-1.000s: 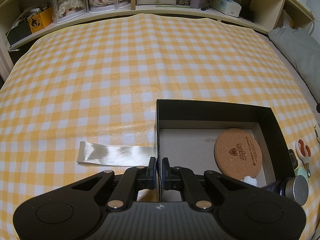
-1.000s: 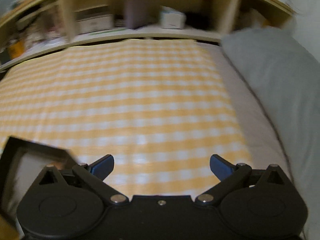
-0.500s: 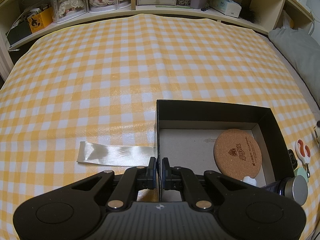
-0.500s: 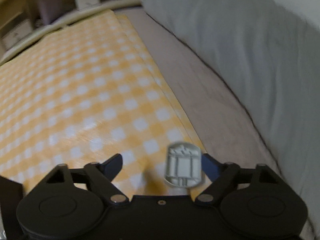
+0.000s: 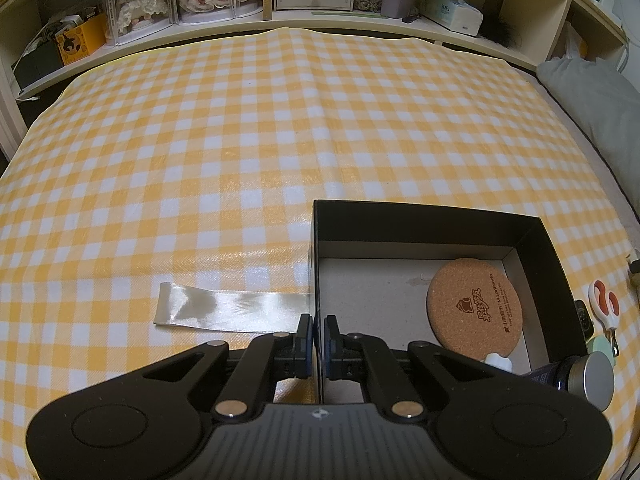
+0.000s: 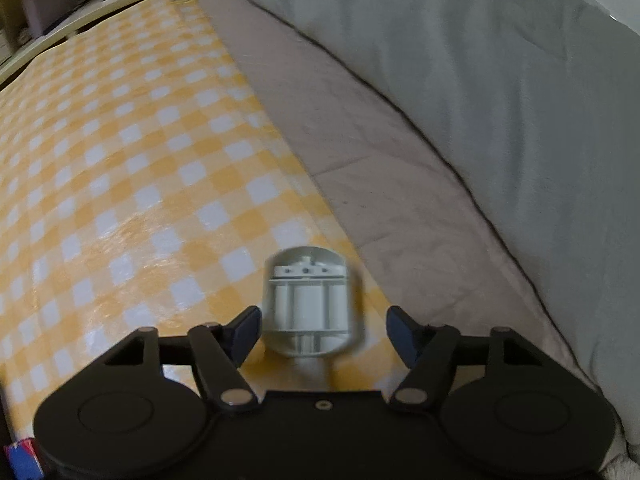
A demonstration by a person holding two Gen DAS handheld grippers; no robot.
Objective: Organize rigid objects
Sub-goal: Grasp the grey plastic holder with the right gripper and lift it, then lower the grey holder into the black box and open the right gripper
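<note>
Dim warm light, fisheye-bowed edges; right wrist view motion-blurred, left wrist view sharp.

You are working in a bedroom at home: a yellow checked cloth (image 5: 248,128) is lying over the bed, a grey pillow (image 6: 500,80) is sitting just beside the cloth, and behind the cloth a wooden headboard shelf (image 5: 280,24) is holding boxed dolls (image 5: 140,4) and a tissue box (image 5: 452,12).

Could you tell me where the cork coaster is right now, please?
In the left wrist view, the cork coaster lies flat inside the black box, on its floor toward the right wall, to the right of the left gripper.
</note>
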